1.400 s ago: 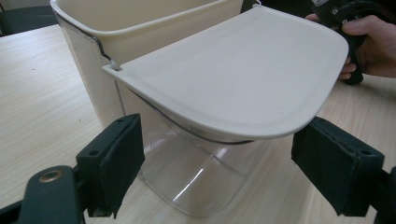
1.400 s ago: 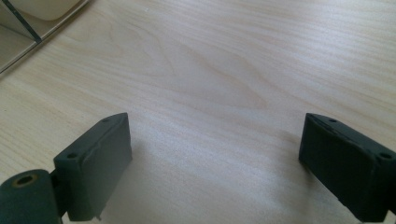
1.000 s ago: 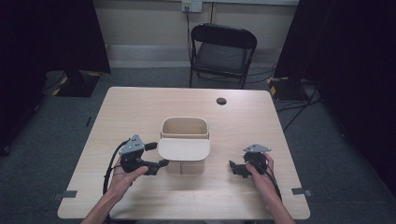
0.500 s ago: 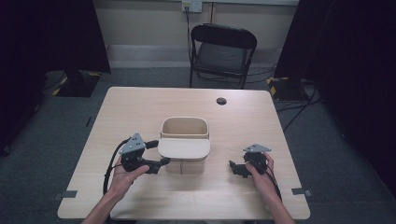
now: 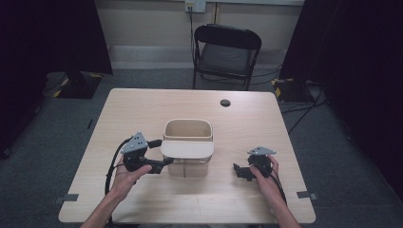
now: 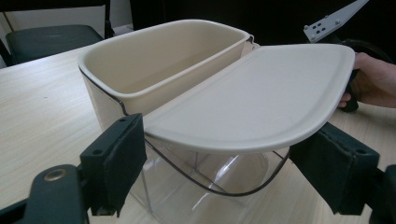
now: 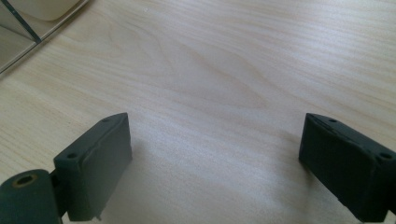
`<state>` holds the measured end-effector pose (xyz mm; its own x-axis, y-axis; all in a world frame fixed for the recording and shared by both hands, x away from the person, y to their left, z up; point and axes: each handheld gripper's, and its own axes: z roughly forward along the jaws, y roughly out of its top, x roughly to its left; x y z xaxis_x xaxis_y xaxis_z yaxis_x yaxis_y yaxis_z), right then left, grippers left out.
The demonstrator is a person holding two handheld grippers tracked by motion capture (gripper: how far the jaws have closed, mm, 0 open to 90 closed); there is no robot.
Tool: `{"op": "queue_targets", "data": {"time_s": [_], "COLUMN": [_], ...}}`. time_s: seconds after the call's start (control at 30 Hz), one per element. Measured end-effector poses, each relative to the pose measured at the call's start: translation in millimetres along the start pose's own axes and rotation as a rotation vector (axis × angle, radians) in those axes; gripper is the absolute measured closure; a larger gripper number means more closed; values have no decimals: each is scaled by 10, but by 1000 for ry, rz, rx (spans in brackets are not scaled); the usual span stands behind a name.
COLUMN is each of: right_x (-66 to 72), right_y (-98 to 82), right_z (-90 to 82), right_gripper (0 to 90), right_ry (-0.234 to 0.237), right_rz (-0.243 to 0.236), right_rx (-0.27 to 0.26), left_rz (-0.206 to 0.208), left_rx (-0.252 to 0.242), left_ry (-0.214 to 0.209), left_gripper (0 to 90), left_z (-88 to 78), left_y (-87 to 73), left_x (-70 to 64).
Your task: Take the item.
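Note:
A cream bin (image 5: 187,130) with a clear lower body (image 6: 219,177) stands mid-table. Its flat cream lid (image 5: 187,149) covers the near half, and the far half is uncovered. My left gripper (image 5: 160,155) is at the lid's left edge and is open. In the left gripper view, the left gripper (image 6: 226,168) has one jaw on each side of the lid (image 6: 252,93), and I see no contact. My right gripper (image 5: 239,171) rests low over bare table to the right of the bin. In the right gripper view, the right gripper (image 7: 215,163) is open with nothing between its jaws.
A small black disc (image 5: 225,102) lies near the table's far edge. A black folding chair (image 5: 225,52) stands behind the table (image 5: 294,142). The person's right hand (image 6: 373,79) is seen beyond the lid in the left gripper view.

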<state>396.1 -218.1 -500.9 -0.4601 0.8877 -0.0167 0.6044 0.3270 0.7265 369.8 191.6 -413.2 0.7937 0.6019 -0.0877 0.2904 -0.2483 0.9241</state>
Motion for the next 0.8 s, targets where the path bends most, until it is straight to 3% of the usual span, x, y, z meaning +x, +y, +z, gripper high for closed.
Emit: {"op": "queue_targets", "data": {"time_s": [0.8], "right_x": [0], "right_y": [0], "right_z": [0], "right_gripper": [88], "right_ry": [0], "right_rz": [0], "right_rx": [0], "left_rz": [-11], "left_rx": [-25], "left_ry": [-15], "left_gripper": [195], "left_z": [14], "left_y": [74], "left_x": [71]}}
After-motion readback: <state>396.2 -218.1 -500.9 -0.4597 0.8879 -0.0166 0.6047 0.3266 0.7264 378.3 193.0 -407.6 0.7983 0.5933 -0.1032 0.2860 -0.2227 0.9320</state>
